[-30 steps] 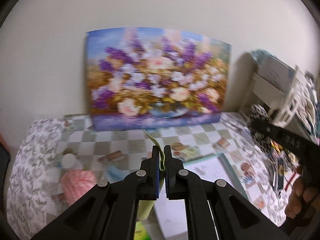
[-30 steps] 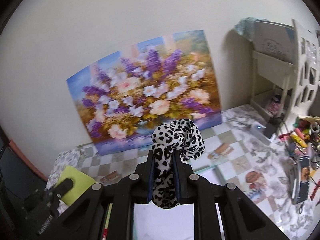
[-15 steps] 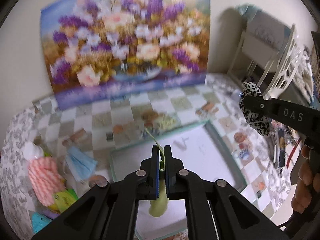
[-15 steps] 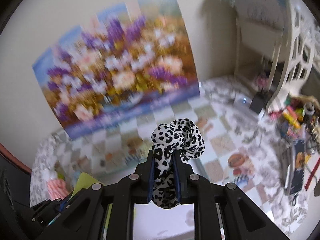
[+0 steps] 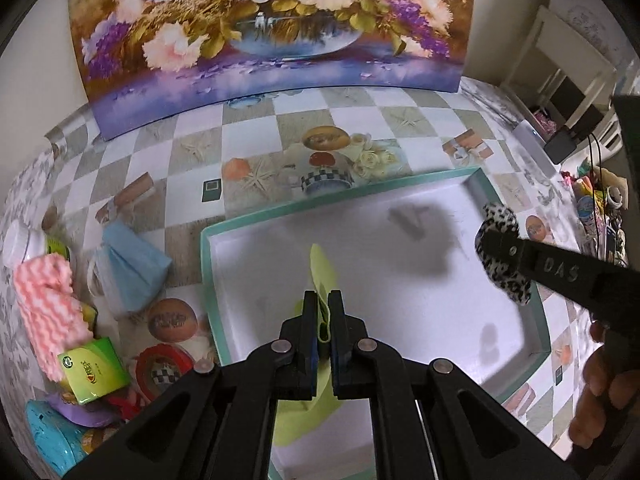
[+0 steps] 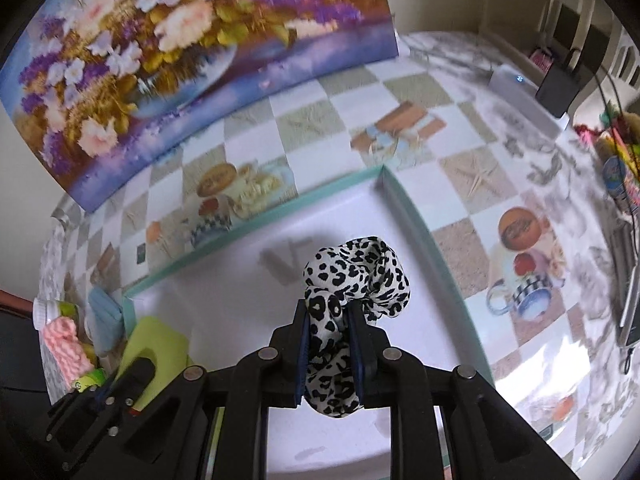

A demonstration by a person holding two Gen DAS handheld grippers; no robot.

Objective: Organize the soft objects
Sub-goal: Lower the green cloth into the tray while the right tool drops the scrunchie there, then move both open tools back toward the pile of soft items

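Item 1: lime-green cloth (image 5: 322,276), thin, clamped between pads of left gripper (image 5: 323,320), hanging over white inside of teal-rimmed tray (image 5: 208,264), near its left side

Item 2: leopard-print scrunchie (image 6: 352,280) in right gripper (image 6: 331,344), jaws opening, fabric still between them; held over tray's right half

Status: tray floor bare, nothing dropped in yet; both soft items abt to be placed, judging by position. Left to sort, w/ clutter at table's left edge: pink-white knit cloth (image 5: 44,300), pale blue face mask (image 5: 132,272)

Surroundings: checkered tablecloth (image 5: 256,148), flower painting (image 5: 264,20) propped at back wall, green box (image 5: 94,370), red tape roll (image 5: 160,364), turquoise tub (image 5: 52,440), white bottle (image 5: 22,240), shelf & odd bits at right

Obstructions: none over tray; the two grippers are near each other, pile at left is mixed hard & soft, needs picking through
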